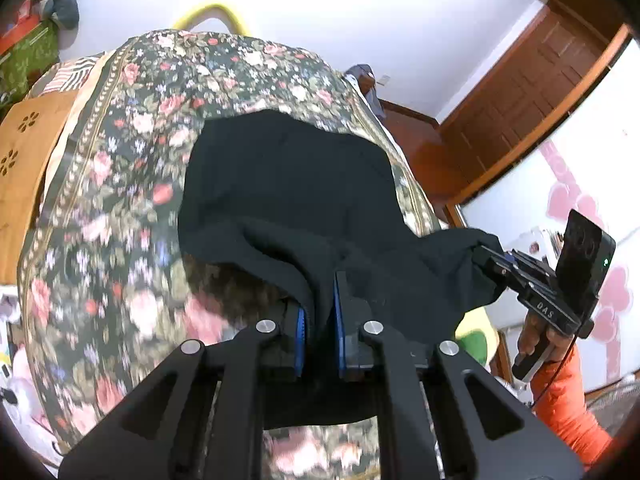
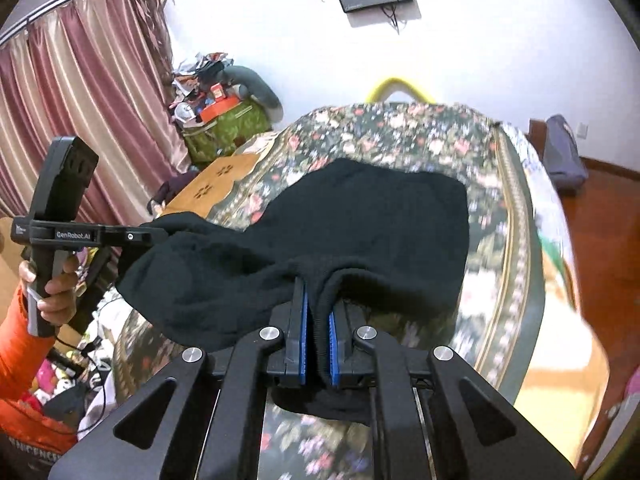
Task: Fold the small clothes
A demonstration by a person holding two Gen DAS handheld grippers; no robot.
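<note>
The left gripper (image 1: 320, 312) was clamped on a fold of a black garment (image 1: 288, 184), with the knit edge pinched between its blue pads (image 1: 301, 320). It pointed steeply down toward a bed (image 1: 120, 208) covered in a dark floral spread. The right gripper (image 2: 317, 320) was likewise closed on another fold of the same garment (image 2: 360, 216), the ribbed hem squeezed between its two blue pads (image 2: 303, 316), and it tilted downward less steeply.

The garment's near edge hung raised between the two tools, sagging in a loose swag from one grip to the other. Its far part lay flat on the spread, near the middle of the bed.

In the left wrist view, the right gripper (image 1: 486, 254) appeared at the right edge, gripping a bunched corner of cloth, held by a hand (image 1: 538, 340) at the end of an orange sleeve (image 1: 568, 408). In the right wrist view, the left gripper (image 2: 160, 234) reached in level from the left side, its tip buried in the fabric. The person's hand (image 2: 56, 292) was wrapped around its upright handle with the forearm rising from below in an orange sleeve (image 2: 20, 360).
</note>
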